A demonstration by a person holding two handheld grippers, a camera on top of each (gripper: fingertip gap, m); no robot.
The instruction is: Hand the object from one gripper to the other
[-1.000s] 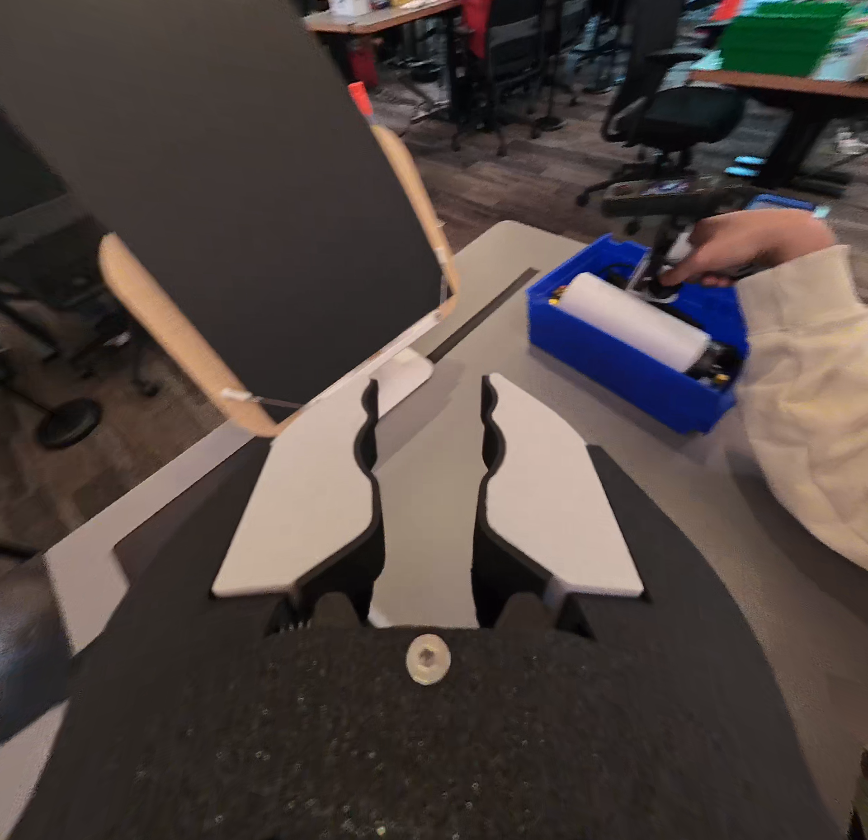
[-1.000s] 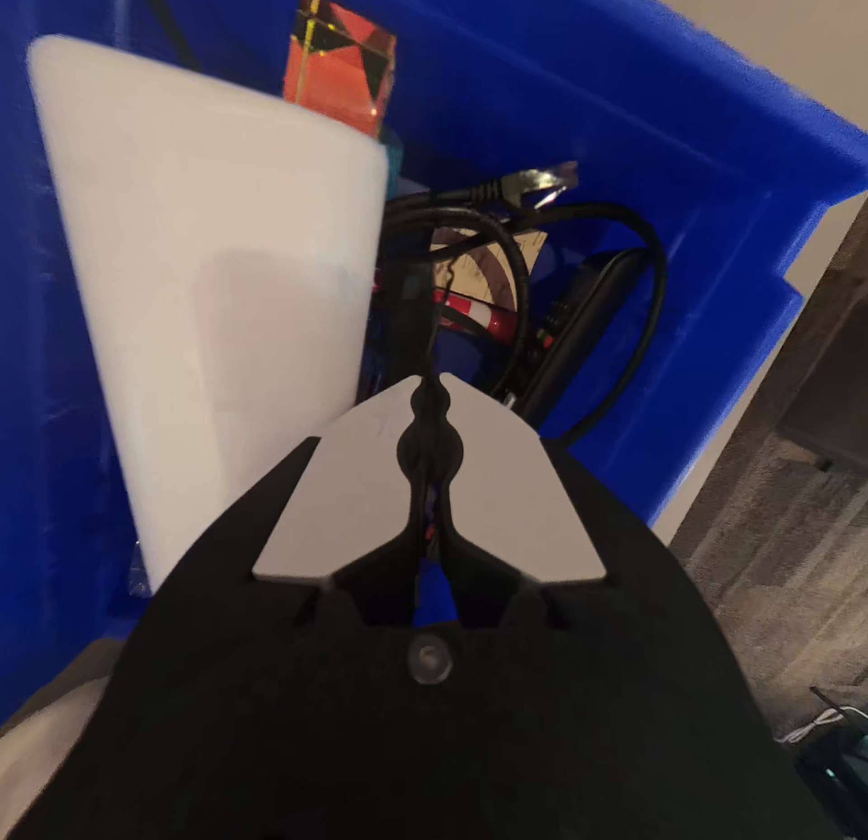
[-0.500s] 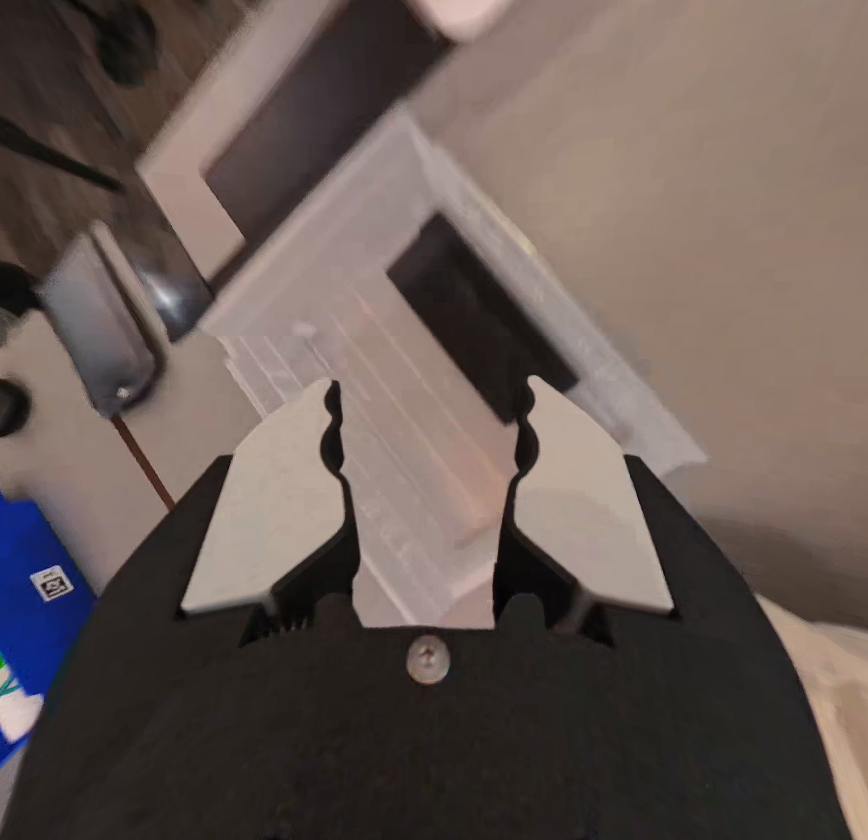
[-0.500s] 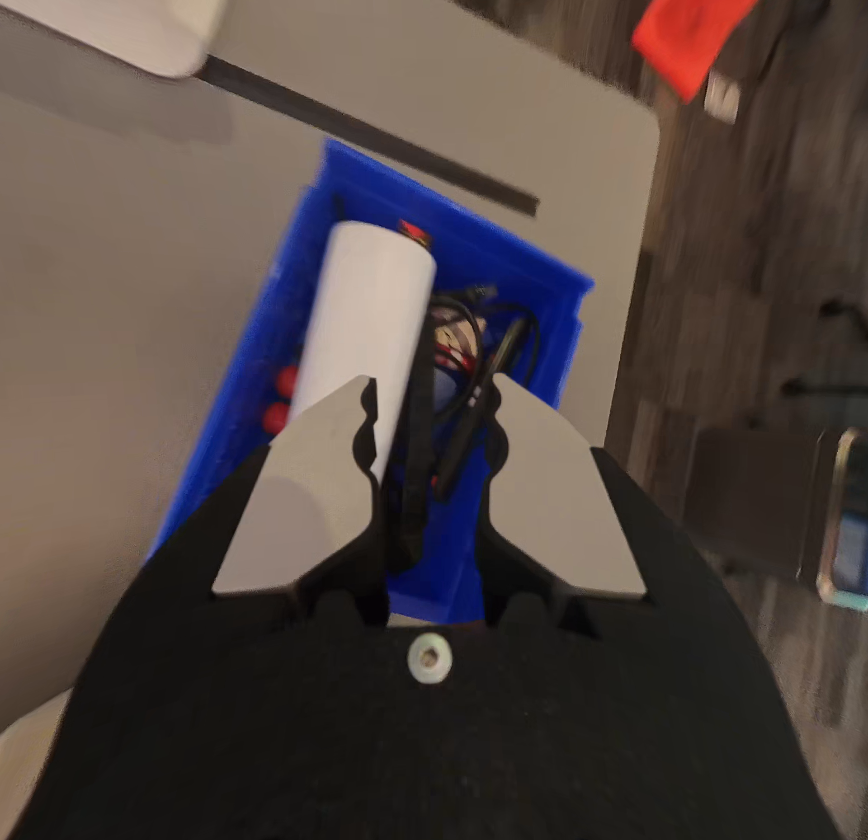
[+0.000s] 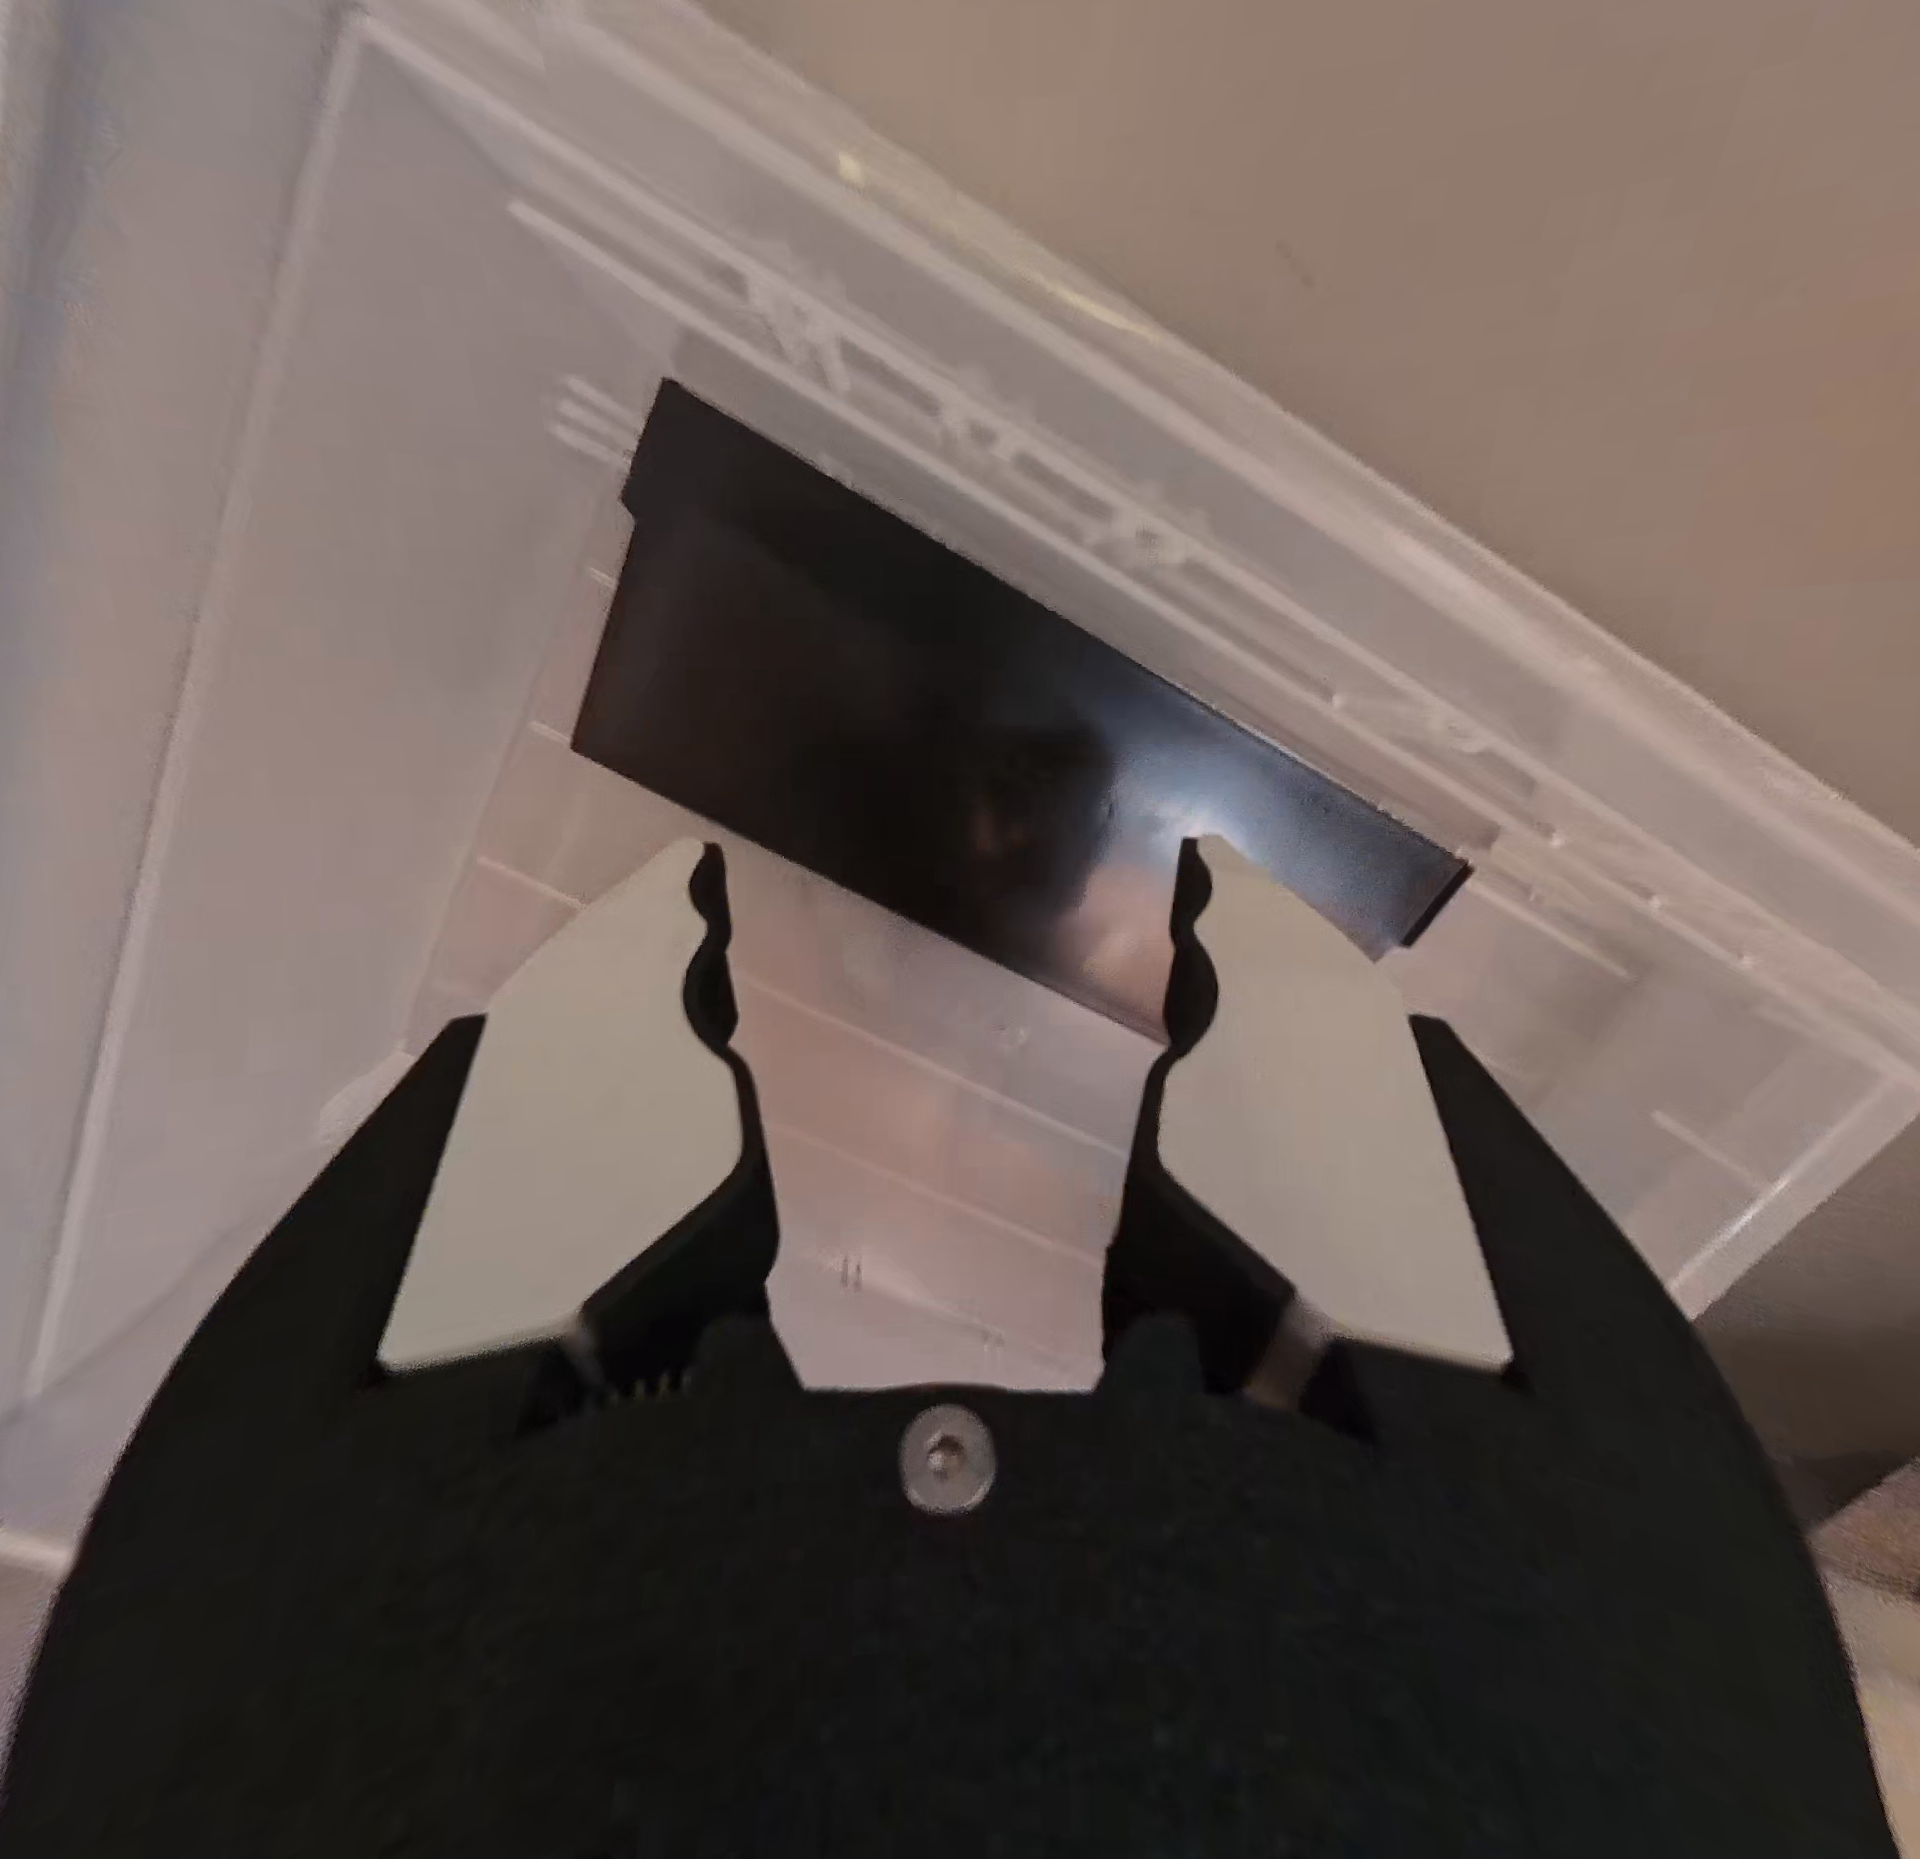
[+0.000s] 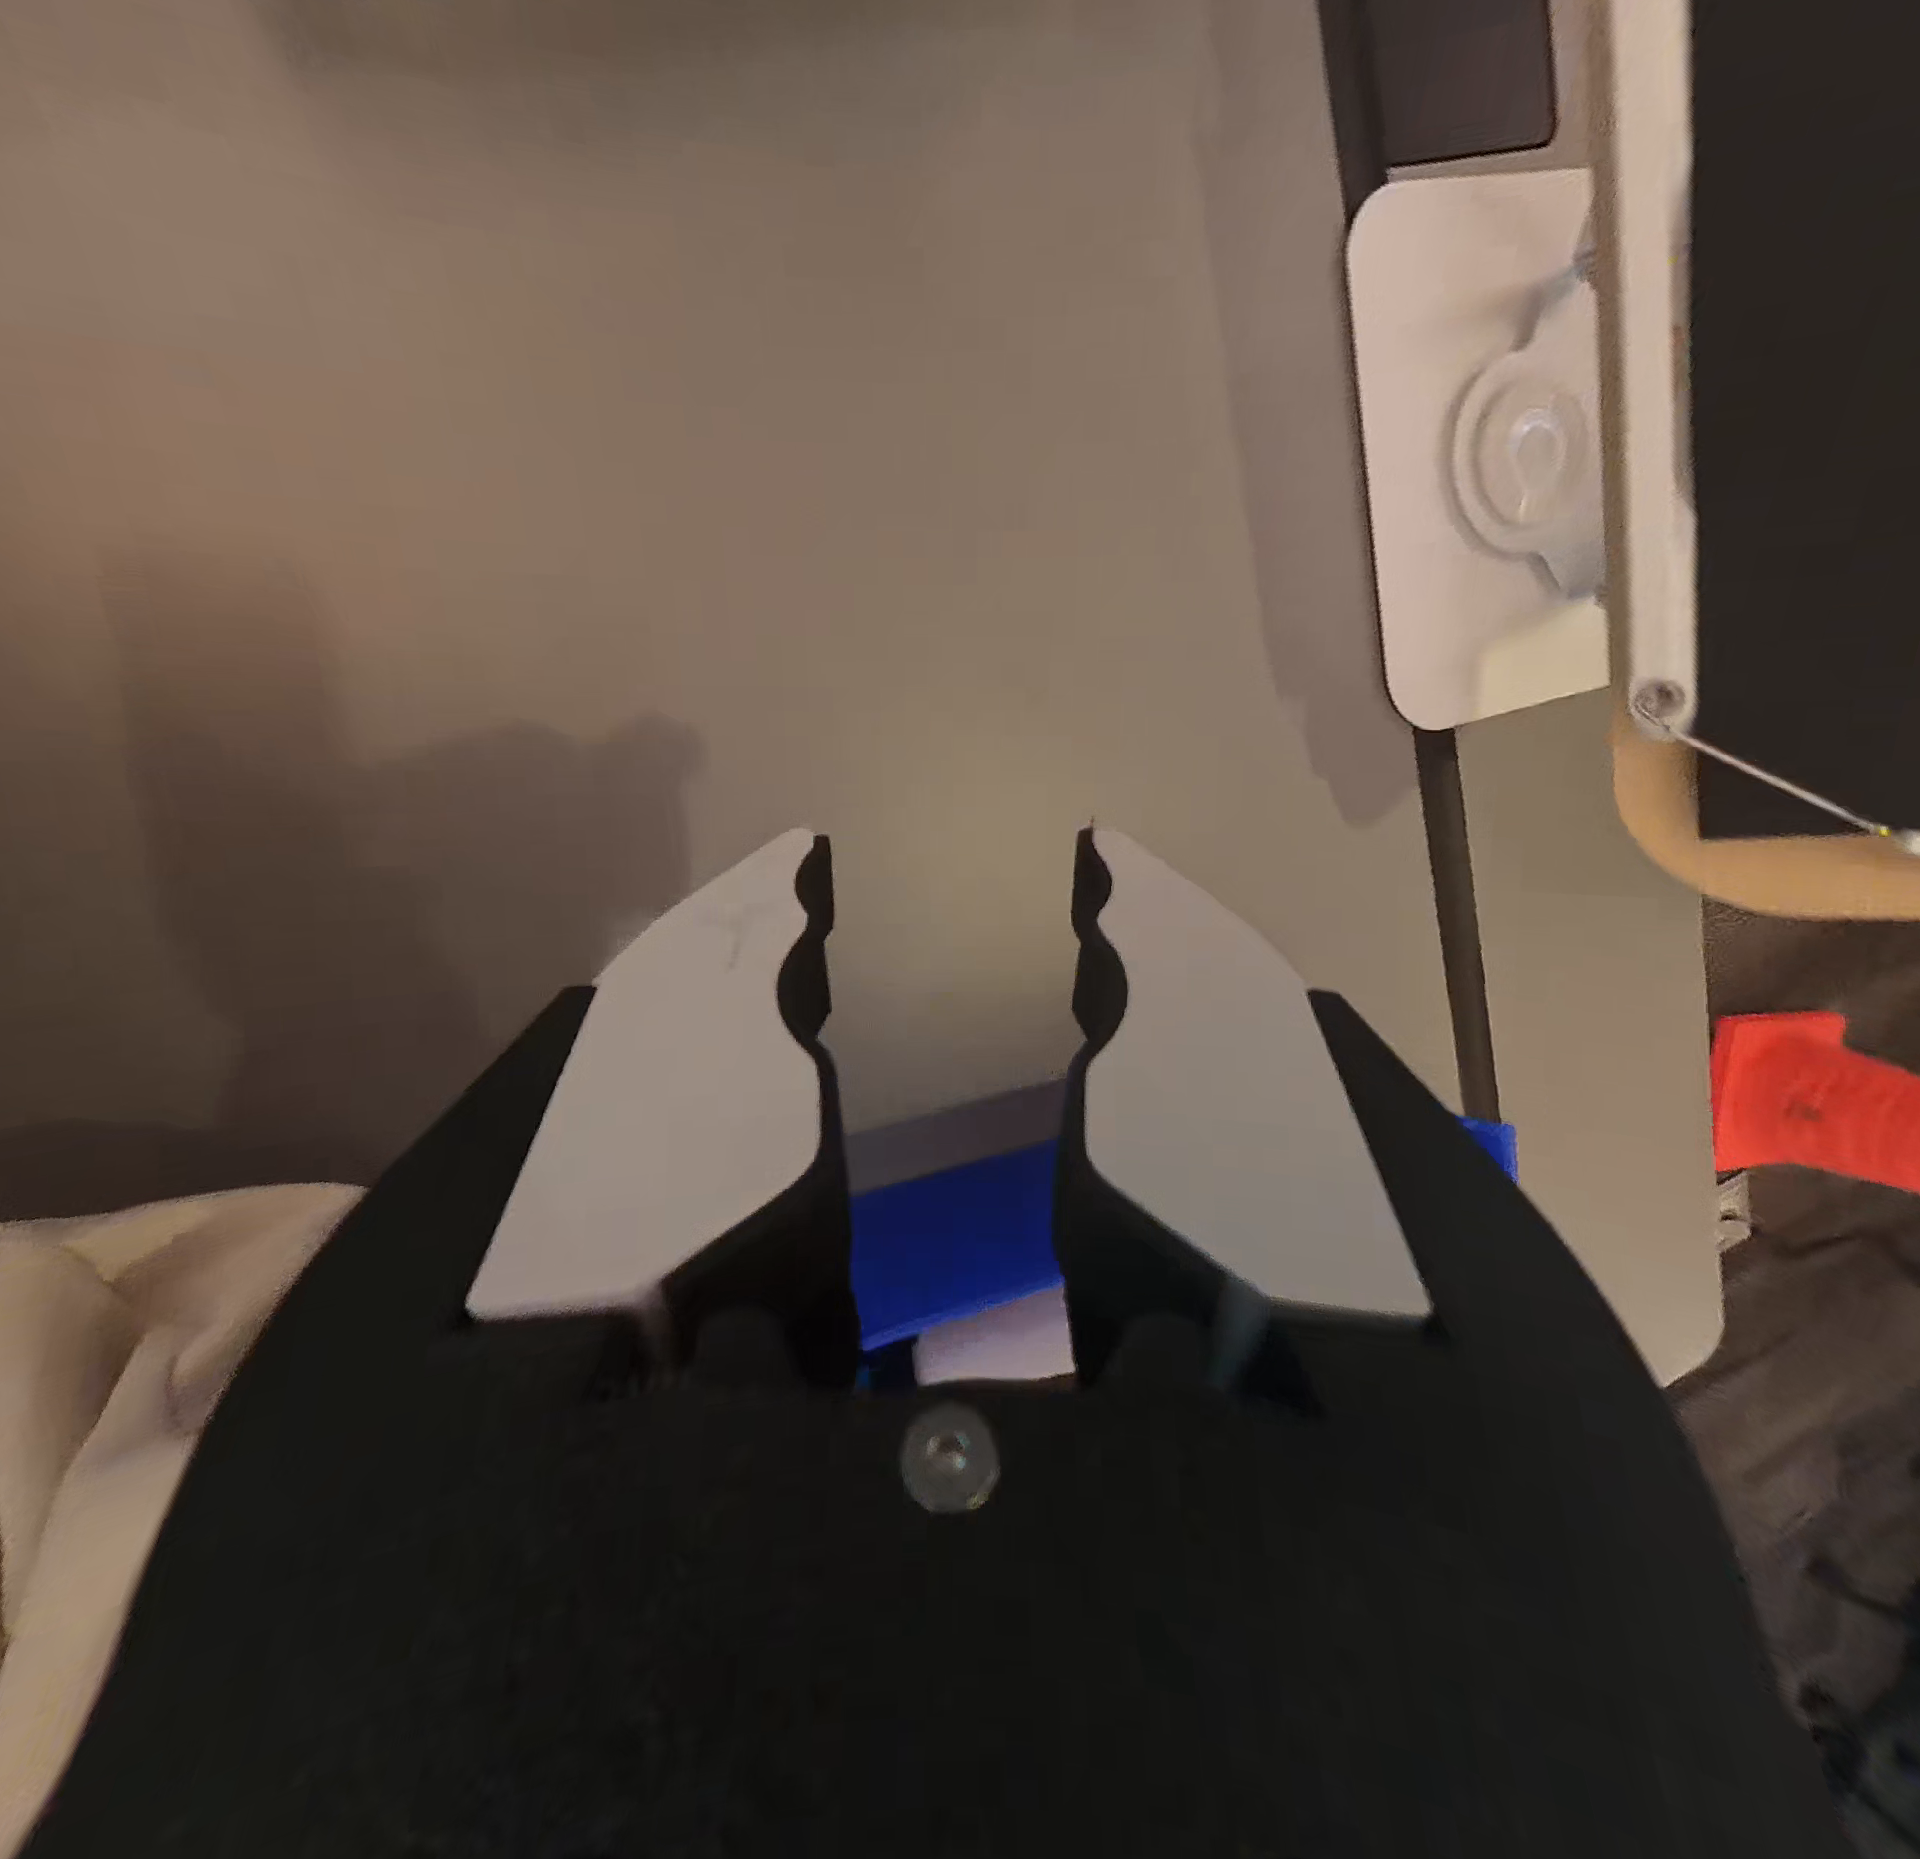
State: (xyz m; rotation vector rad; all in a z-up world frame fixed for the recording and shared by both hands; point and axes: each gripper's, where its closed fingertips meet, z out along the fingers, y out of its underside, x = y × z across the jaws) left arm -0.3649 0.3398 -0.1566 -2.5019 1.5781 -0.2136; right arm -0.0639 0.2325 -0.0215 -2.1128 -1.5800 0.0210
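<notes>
In the left wrist view my left gripper is open and empty, low over a clear plastic bin on the grey table. A flat, glossy black rectangular object lies in the bin just beyond my fingertips. In the right wrist view my right gripper is open and empty, above bare grey table. The rim of the blue bin shows between its fingers, close under the gripper, with a bit of a white thing in it.
In the right wrist view a white bracket with a knob sits at the table's right edge beside a black panel and a tan bar. A red item lies beyond the edge. A cream sleeve is at lower left. My right fingertips sit around 35 cm from my left ones.
My left gripper has swung from the table's far side down close to the clear bin. My right gripper has opened, left the blue bin and pulled back over bare table.
</notes>
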